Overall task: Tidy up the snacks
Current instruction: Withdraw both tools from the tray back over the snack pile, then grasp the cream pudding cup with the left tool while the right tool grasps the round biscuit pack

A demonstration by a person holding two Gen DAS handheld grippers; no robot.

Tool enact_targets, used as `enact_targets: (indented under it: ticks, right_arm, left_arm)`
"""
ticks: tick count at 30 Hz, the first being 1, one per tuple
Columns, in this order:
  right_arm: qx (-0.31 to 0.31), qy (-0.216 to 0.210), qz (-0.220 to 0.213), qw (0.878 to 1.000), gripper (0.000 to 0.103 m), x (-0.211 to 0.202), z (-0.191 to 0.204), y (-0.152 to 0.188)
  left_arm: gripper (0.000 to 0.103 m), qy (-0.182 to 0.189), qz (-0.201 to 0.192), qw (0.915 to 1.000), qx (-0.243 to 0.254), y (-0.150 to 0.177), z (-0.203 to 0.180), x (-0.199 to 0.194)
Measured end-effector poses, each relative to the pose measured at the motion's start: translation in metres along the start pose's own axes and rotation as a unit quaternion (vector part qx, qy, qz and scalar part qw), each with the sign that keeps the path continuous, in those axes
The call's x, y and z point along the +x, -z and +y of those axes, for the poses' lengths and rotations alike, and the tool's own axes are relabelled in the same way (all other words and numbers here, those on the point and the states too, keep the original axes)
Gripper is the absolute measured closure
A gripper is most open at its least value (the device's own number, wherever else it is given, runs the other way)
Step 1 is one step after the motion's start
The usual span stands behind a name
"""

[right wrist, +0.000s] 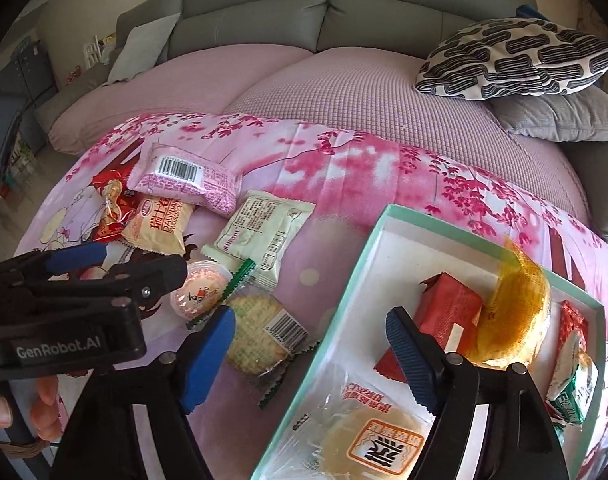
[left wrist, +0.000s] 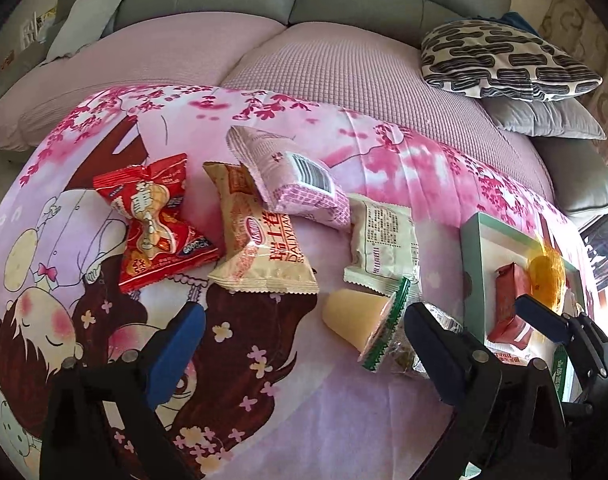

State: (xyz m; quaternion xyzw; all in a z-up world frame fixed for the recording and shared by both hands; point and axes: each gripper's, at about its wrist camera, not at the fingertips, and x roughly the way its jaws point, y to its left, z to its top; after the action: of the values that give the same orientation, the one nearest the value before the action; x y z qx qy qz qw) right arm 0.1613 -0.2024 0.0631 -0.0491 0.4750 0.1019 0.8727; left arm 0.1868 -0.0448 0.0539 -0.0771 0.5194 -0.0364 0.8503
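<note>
Snacks lie on a pink printed cloth: a red peanut pack (left wrist: 156, 224), a beige pastry pack (left wrist: 260, 248), a pink pack with a barcode (left wrist: 292, 178), a pale green pack (left wrist: 383, 244) and a jelly cup (left wrist: 359, 316). My left gripper (left wrist: 304, 344) is open and empty just before the jelly cup. A cracker pack (right wrist: 260, 328) lies beside the cup (right wrist: 202, 290). A mint-edged box (right wrist: 367, 240) holds a red pack (right wrist: 443, 312), an orange-netted item (right wrist: 515, 312) and a round cake pack (right wrist: 367, 440). My right gripper (right wrist: 311, 348) is open and empty over the box's left edge.
The cloth covers a table in front of a pink-covered sofa (left wrist: 343, 64). A patterned cushion (left wrist: 499, 60) and a grey cushion (left wrist: 543, 116) lie at the back right. More wrapped snacks (right wrist: 571, 380) sit in the box's right side.
</note>
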Motion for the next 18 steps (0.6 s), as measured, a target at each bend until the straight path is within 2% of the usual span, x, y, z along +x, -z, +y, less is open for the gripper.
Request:
enact_targets:
  ticks: [11, 13, 16, 18]
  right_arm:
    - [0.006, 0.01, -0.003, 1.0, 0.023, -0.003, -0.015, 0.005]
    - [0.007, 0.009, -0.003, 1.0, 0.023, -0.003, -0.016, 0.005]
    - [0.006, 0.009, -0.003, 1.0, 0.023, -0.002, -0.016, 0.005]
    - [0.003, 0.009, -0.003, 1.0, 0.023, -0.002, -0.014, 0.004]
  left_arm:
    - [0.036, 0.024, 0.029, 0.9987, 0.036, -0.001, -0.02, 0.026]
    - [0.047, 0.029, 0.039, 0.9982, 0.035, 0.0, -0.02, 0.033]
    - [0.058, 0.047, 0.042, 0.9977, 0.026, 0.001, -0.018, 0.034]
    - [0.058, 0.048, 0.042, 0.9976, 0.026, 0.001, -0.018, 0.034]
